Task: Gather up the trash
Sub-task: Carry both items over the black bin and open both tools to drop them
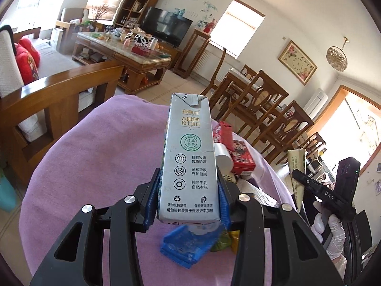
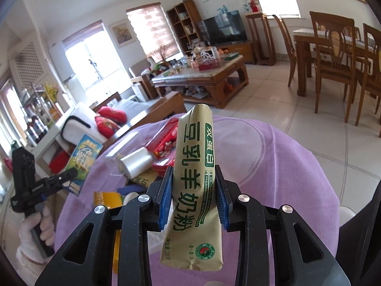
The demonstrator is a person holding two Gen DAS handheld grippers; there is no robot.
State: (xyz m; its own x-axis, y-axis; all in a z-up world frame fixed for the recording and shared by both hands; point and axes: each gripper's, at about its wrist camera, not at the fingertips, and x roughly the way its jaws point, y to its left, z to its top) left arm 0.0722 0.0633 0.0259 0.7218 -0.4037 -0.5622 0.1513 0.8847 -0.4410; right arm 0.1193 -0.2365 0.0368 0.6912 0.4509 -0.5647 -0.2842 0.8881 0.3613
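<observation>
My left gripper (image 1: 188, 186) is shut on a grey milk carton (image 1: 188, 157) and holds it upright above the purple-covered table (image 1: 100, 157). My right gripper (image 2: 194, 190) is shut on a tan milk-powder sachet (image 2: 194, 176) with green characters, lifted above the same table (image 2: 273, 166). The sachet and right gripper also show in the left wrist view (image 1: 296, 174) at the right. The carton shows in the right wrist view (image 2: 83, 162) at the left, held by the other gripper.
Trash lies on the table: a red box (image 1: 241, 158), a white roll (image 1: 222, 157), a blue wrapper (image 1: 188, 245), a red packet (image 2: 164, 140), a yellow packet (image 2: 108, 199). A wooden sofa (image 1: 59, 95), coffee table (image 2: 204, 78) and dining chairs (image 2: 333, 54) stand around.
</observation>
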